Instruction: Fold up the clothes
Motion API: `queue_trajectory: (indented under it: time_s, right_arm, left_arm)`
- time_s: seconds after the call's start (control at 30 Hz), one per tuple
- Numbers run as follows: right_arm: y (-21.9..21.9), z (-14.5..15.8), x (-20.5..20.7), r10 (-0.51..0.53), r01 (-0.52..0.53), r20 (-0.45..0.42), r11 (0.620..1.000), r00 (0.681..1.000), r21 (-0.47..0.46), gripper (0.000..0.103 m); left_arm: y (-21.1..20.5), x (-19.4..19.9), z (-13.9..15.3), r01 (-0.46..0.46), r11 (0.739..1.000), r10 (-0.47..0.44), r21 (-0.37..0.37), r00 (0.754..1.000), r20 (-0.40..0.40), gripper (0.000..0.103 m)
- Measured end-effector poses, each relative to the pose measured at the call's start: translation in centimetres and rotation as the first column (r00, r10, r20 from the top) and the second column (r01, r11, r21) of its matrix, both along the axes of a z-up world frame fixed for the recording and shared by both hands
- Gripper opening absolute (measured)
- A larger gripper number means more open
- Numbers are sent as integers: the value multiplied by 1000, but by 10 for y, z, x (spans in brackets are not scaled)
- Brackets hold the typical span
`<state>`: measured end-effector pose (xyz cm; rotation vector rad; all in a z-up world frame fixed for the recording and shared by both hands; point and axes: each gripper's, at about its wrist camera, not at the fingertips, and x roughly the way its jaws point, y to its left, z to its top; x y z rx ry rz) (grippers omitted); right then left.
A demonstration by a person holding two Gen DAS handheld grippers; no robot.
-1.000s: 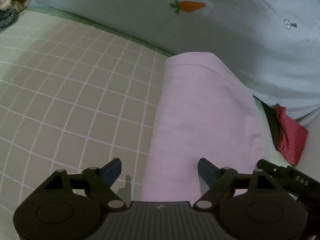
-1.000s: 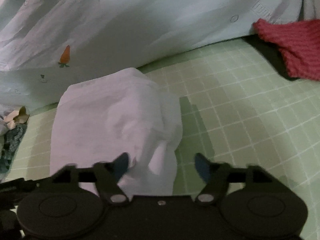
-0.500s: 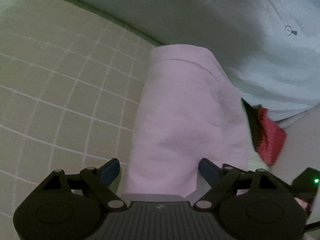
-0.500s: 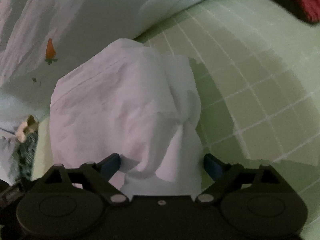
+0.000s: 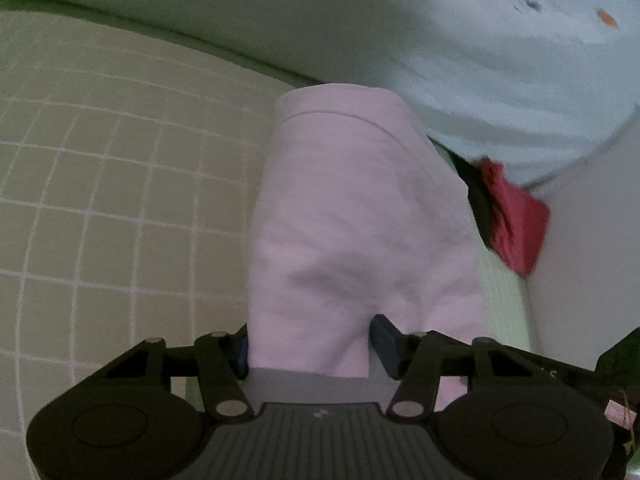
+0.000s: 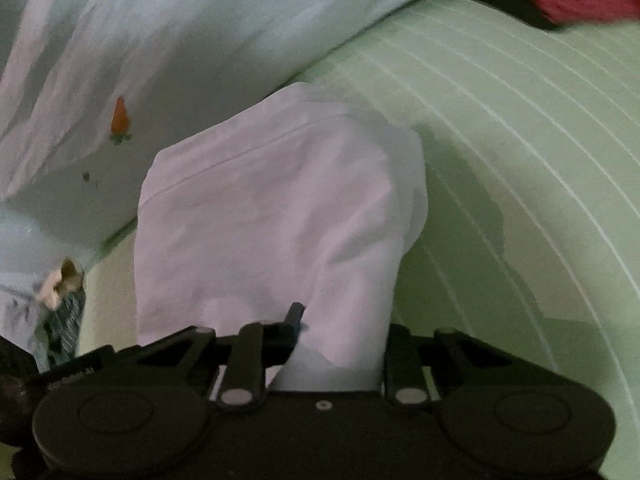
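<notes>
A folded pale pink garment (image 5: 352,220) lies on the green grid-patterned sheet (image 5: 100,200) and runs away from me toward the quilt. My left gripper (image 5: 310,344) has its jaws around the garment's near end, with cloth filling the gap between them. The same garment shows in the right wrist view (image 6: 272,216), bunched and lifted at its near end. My right gripper (image 6: 340,340) is shut on that near end, with the cloth pinched between the fingers.
A pale blue quilt with carrot prints (image 5: 440,40) lies bunched along the far side, also in the right wrist view (image 6: 160,60). A red knitted item (image 5: 516,220) lies beside dark cloth to the right of the garment. Crumpled patterned clothes (image 6: 60,304) sit at the left.
Both grippers moved forward onto the garment's near end and closed from open. The cloth now sits between the fingers of each, and the right end is bunched and raised.
</notes>
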<state>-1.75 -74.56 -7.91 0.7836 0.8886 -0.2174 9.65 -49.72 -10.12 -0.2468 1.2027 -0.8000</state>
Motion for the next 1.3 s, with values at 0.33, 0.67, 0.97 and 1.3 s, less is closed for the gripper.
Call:
queue_trajectory:
  time_s: [0.33, 0.67, 0.97, 1.3]
  right_arm:
    - [-50, 0, -110, -168, 167, 6, 985, 986, 43, 22]
    - [-188, 19, -169, -126, 127, 69, 992, 990, -18, 20]
    - [-314, 70, -156, -37, 70, 186, 982, 982, -174, 20]
    - [-424, 117, -41, 76, 21, 264, 937, 962, -348, 20]
  left_arm:
    - [-57, -79, 6, 166, 986, -166, 34, 986, 15, 57]
    - [-185, -154, 15, 165, 986, -165, -6, 985, 49, 54]
    - [-326, -161, 40, 110, 987, -100, -117, 991, 90, 54]
    - [-458, -83, 75, 69, 979, -30, -194, 980, 199, 54]
